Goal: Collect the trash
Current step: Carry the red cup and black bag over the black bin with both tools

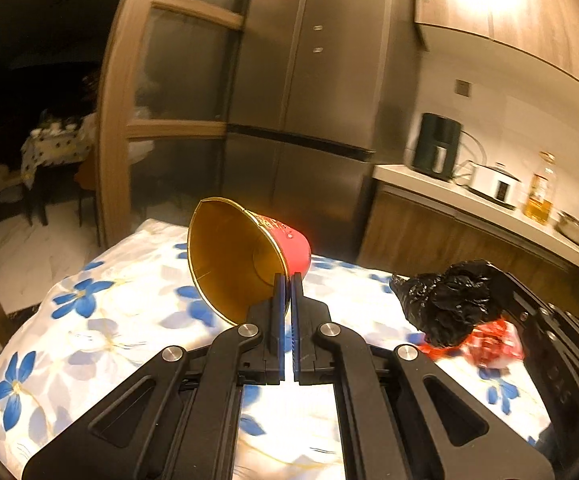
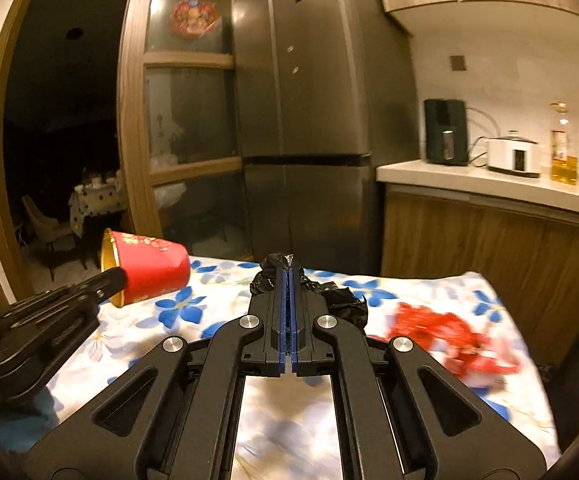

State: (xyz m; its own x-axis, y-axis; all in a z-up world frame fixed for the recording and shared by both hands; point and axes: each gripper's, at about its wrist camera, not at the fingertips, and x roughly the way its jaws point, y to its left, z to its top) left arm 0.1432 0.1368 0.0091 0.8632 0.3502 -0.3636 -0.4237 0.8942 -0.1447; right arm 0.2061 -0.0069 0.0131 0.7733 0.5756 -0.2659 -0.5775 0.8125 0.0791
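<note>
My left gripper [image 1: 288, 280] is shut on the rim of a red paper cup [image 1: 245, 256] with a gold inside, held tilted above the table; the cup also shows in the right wrist view [image 2: 149, 268]. My right gripper [image 2: 288, 268] is shut on a crumpled black plastic bag [image 2: 341, 300], which also shows in the left wrist view [image 1: 445, 300]. A red and white crumpled wrapper [image 2: 445, 340] lies on the flowered tablecloth [image 2: 289, 420] to the right of the bag; it also shows in the left wrist view [image 1: 493, 344].
A steel fridge [image 2: 321, 120] stands behind the table. A counter [image 2: 489, 184] at the right holds a dark appliance [image 2: 445, 132], a white cooker [image 2: 513, 156] and an oil bottle [image 2: 563, 148]. A doorway [image 2: 57, 140] opens at the left.
</note>
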